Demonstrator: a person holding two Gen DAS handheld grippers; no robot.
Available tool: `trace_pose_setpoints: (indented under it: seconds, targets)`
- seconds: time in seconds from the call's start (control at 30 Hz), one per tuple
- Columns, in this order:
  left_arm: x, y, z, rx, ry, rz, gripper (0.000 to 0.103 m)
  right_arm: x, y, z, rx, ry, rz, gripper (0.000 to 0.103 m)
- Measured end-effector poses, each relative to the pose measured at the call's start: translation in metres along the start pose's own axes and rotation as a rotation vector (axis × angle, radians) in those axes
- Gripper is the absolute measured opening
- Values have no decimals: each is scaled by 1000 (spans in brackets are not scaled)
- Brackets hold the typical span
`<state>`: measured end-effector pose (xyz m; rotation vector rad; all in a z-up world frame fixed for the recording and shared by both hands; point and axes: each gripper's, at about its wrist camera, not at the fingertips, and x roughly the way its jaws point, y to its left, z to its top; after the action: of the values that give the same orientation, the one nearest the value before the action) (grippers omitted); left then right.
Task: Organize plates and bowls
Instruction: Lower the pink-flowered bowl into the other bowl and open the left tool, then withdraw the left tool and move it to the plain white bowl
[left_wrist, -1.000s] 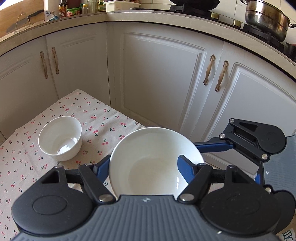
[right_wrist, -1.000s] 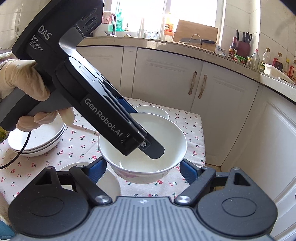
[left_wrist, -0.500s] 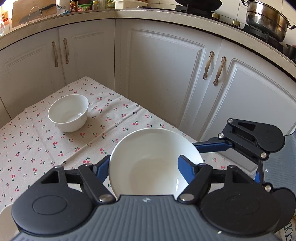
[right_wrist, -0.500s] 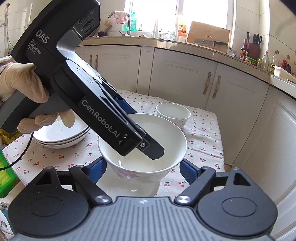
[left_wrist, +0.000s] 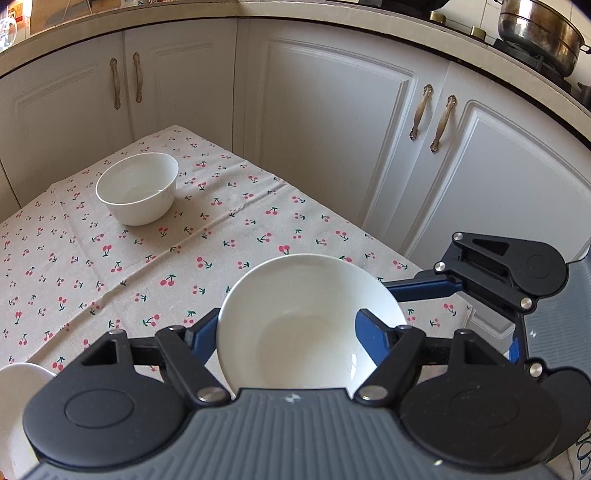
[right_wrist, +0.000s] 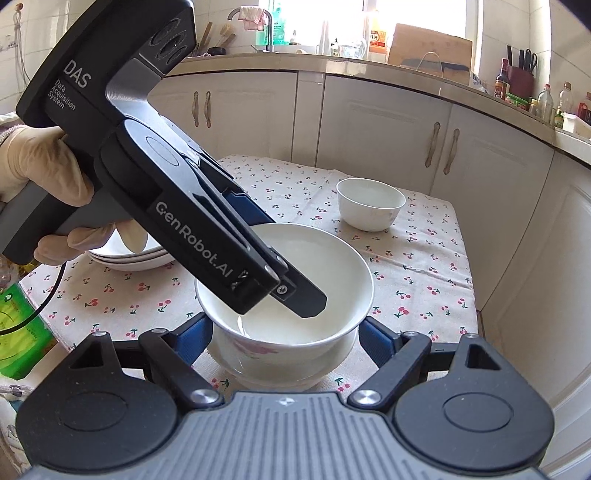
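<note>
Fingers (right_wrist: 194, 339) of the right gripper (right_wrist: 282, 326) stand wide apart at the near table edge, one blue pad on each side of the large white bowl (right_wrist: 332, 266); whether either pad touches the bowl's wall I cannot tell. Directly under that bowl sits a second white dish (right_wrist: 277, 376), its rim showing just below the bowl's foot, and the two look nested, though contact is hidden. The left gripper (left_wrist: 287, 319), held in a gloved hand (right_wrist: 48, 173), slants down from the left and is clamped on the large bowl: in the right wrist view its dark finger reaches inside toward the bottom while the blue-padded one lies outside the far wall. The bowl is upright, over the near right corner of the cherry-print tablecloth (left_wrist: 110, 266). Behind the gloved hand, toward the left of the table, a stack of shallow white plates (right_wrist: 129, 258) rests on the cloth. Farther back, near the far right corner and well apart from the large bowl, a small white bowl (right_wrist: 369, 205) stands upright on its own. White cabinet doors (left_wrist: 332, 129) rise beyond the table, and a steel pot (left_wrist: 535, 29) sits on the counter above them.
</note>
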<state>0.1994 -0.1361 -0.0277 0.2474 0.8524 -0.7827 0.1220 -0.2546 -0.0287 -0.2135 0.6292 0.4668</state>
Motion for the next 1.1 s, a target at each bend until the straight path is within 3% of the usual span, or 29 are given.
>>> trace_pose_setpoints:
  seconds: [0.6, 0.7, 0.8, 1.1]
  targets:
    - [9, -1, -4, -3, 23, -7, 76, 5, -1, -7, 19, 25, 18, 89]
    - [11, 0, -4, -1, 26, -4, 82, 6, -1, -8, 19, 29, 21, 90]
    - [8, 0, -4, -3, 12, -14, 84, 3, 0, -7, 17, 1, 19, 102]
    - [-1, 3, 0, 17, -10, 3, 87, -7, -3, -2, -10, -36, 12, 103]
